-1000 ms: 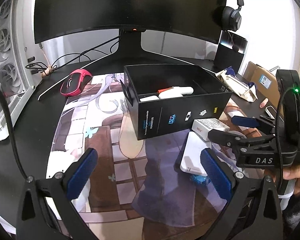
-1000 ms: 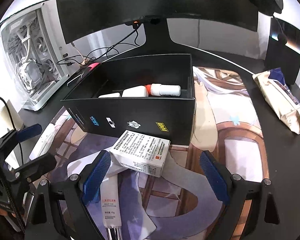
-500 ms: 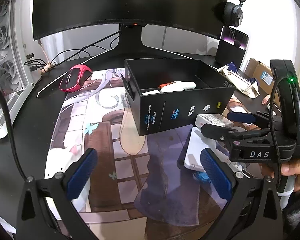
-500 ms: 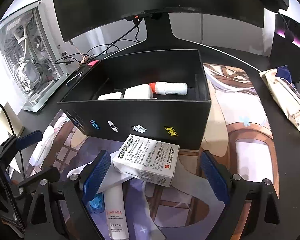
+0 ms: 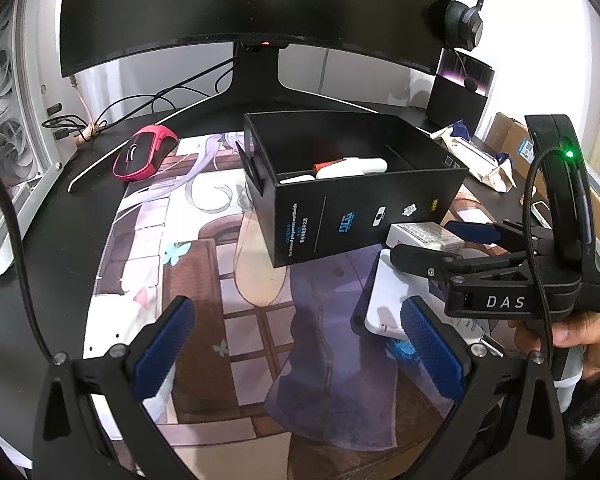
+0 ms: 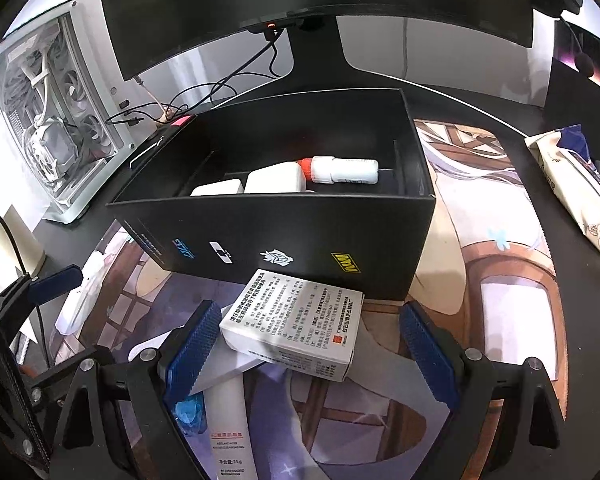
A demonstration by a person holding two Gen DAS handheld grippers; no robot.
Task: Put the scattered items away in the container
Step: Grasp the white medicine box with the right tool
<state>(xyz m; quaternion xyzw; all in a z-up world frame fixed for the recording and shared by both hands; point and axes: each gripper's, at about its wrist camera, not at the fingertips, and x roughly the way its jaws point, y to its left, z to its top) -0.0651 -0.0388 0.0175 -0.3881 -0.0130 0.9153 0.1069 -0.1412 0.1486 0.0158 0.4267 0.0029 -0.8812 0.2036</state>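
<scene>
white carton (image 6: 294,326) | between right gripper (image 6: 310,344) fingers, apparently untouched

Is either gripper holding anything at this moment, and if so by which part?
Nothing is held. The right gripper is open, its jaws straddling the white medicine box without touching. The left gripper is open over the mat.

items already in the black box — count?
3 visible in the black box: a white bottle with a red cap at the back, a white container touching it, and another white item left of that. The front wall may hide more.
</scene>
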